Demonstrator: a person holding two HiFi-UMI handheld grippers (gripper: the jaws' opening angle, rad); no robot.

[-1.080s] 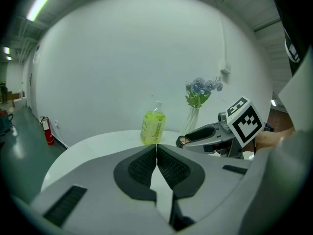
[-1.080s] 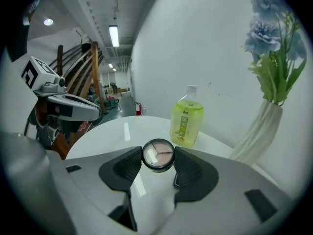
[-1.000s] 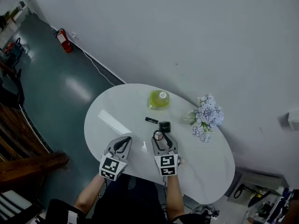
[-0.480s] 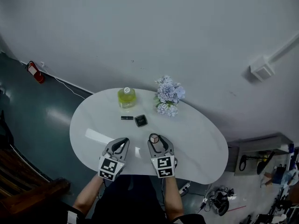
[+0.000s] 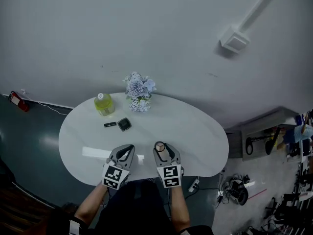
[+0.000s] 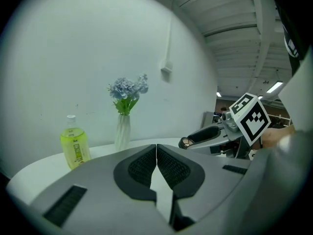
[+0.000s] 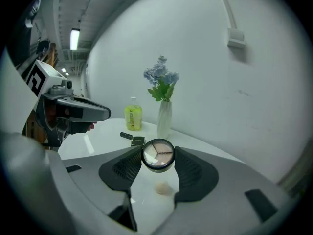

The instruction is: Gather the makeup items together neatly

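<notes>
My right gripper [image 5: 161,148] is shut on a round eyeshadow compact [image 7: 158,155] with a clear lid, held just above the white table [image 5: 195,131] near its front edge. To its left my left gripper [image 5: 128,150] hovers with its jaws shut and nothing between the pads [image 6: 168,166]. A square black compact [image 5: 124,124] and a black lipstick [image 5: 110,124] lie side by side further back on the left. In the right gripper view the black compact [image 7: 138,141] and lipstick [image 7: 126,135] lie beyond the held item.
A yellow-green drink bottle [image 5: 103,104] and a white vase of pale blue flowers [image 5: 138,92] stand at the table's back edge. The table's right half is bare. Cables and clutter lie on the floor at the right [image 5: 234,190].
The head view has swung, so the table's items have slid left in the picture. Both grippers have moved right, away from the black compact and lipstick; the right one still holds the round compact.
</notes>
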